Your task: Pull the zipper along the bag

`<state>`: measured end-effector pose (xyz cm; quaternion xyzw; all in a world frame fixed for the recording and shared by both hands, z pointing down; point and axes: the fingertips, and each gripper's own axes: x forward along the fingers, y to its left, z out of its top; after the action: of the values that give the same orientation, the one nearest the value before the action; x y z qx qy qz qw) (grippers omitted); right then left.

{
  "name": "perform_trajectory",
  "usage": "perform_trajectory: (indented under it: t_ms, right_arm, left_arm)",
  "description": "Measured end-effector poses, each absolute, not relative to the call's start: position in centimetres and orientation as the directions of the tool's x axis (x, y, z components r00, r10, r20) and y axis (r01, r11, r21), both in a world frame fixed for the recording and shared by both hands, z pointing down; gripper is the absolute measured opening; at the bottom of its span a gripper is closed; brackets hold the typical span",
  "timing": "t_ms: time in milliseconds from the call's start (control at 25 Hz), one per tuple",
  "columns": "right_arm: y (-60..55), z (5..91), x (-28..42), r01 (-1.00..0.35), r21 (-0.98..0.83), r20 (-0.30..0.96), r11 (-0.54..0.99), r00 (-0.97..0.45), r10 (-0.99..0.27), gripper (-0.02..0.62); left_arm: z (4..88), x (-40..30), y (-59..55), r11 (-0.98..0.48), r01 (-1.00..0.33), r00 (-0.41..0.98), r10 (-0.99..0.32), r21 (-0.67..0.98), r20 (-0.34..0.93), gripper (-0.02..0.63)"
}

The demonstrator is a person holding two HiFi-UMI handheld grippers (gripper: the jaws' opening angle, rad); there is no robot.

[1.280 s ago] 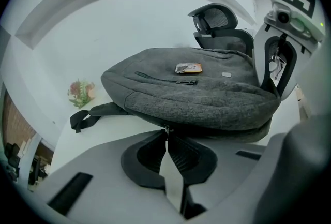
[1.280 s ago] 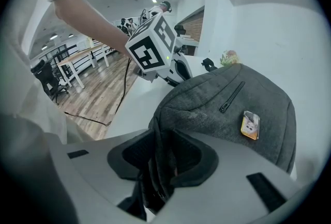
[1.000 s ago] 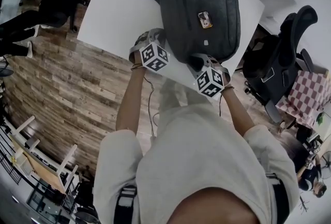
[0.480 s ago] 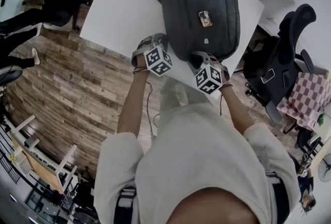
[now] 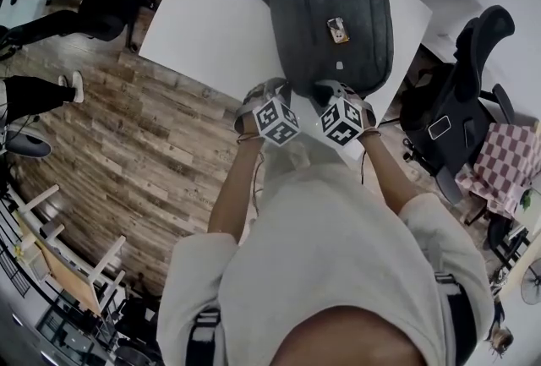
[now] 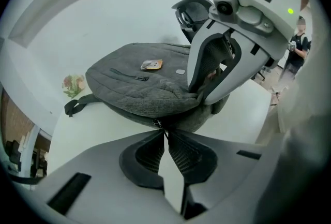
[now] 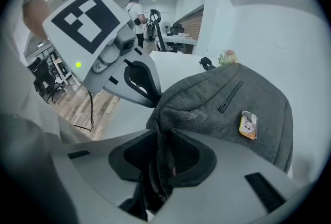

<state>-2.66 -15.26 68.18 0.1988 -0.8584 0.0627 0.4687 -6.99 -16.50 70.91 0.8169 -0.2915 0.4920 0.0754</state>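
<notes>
Two grippers nearly meet at the white surface's (image 5: 211, 26) near edge: our left gripper (image 6: 164, 132), fingers pinched on the metal zipper pull (image 6: 158, 123), has slid along the dark grey fabric bag (image 5: 334, 9) toward our right gripper (image 7: 159, 140), whose fingers clamp its fabric, so the zip is advancing.

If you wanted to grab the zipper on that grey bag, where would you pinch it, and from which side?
Pinch the small zipper pull on the seam at the grey bag's near edge, coming in low from the person's side, since the seam faces outward there. The left gripper is shut on it just so.
</notes>
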Motion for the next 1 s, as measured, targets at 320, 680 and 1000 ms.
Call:
perform_trajectory:
  t_ms: [320, 680, 1000]
  right_arm:
    - [-14.9, 68.2, -2.7, -0.387, 0.083, 0.826, 0.918, -0.489, -0.281, 0.111]
    - [-13.9, 67.4, -0.3, -0.319, 0.164, 0.829, 0.934, -0.468, -0.306, 0.215]
    - [-14.0, 68.4, 5.7, -0.233, 0.274, 0.876, 0.933, -0.341, -0.342, 0.213]
  left_arm:
    - [70.9, -7.3, -16.2, -0.76, -0.63, 0.304, -0.431, -0.16, 0.85, 0.035]
    - [70.8, -9.6, -17.0, -0.758, -0.635, 0.31, -0.427, -0.15, 0.85, 0.029]
    - [70.8, -14.1, -19.0, -0.712, -0.679, 0.25, -0.452, -0.178, 0.856, 0.029]
